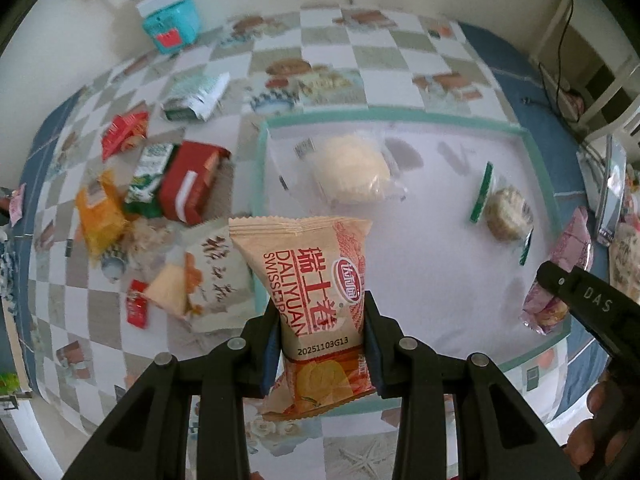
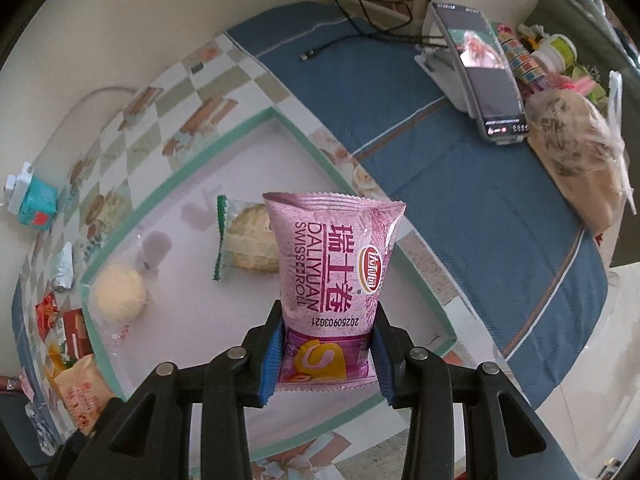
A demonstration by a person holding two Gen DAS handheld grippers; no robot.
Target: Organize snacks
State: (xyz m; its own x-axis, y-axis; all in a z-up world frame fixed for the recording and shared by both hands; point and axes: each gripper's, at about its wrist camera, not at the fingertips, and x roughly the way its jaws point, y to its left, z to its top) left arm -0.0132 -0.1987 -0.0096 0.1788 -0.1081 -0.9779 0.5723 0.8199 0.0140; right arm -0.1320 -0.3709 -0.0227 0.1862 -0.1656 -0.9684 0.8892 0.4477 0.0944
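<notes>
- Left gripper is clamped on an orange Swiss roll packet, blue-padded fingers pressing its two sides; the packet stands upright between them, sealed crimp on top.
- Its print reads "DALIYUAN", a partly hidden "SWISS RO…", large red Chinese characters, and the code "20251103G13".
- Right gripper is closed the same way on a pink Swiss roll packet, which reads "DALIYUAN SWISS ROLL" and "20250903G21", with a roll pictured near the bottom.
- Both packets hang over the near part of a white tray with a raised green rim; the tray floor just beyond the left packet is bare.
- In the left view the right gripper's black arm, marked "DAS", enters at the tray's right edge with the pink packet at its tip.
- Farther in, a pale round cake in clear wrap lies toward the tray's left, and a biscuit-like round in a green-edged wrapper toward its right, well apart.
- Left of the tray, on the checked tablecloth, loose snacks crowd together: a beige packet with brush writing, a yellow packet, a red box, a green-and-white carton.
- Beyond the tray's right rim lies blue cloth with a propped phone and a cable.
- At the far wall stands a teal box.
</notes>
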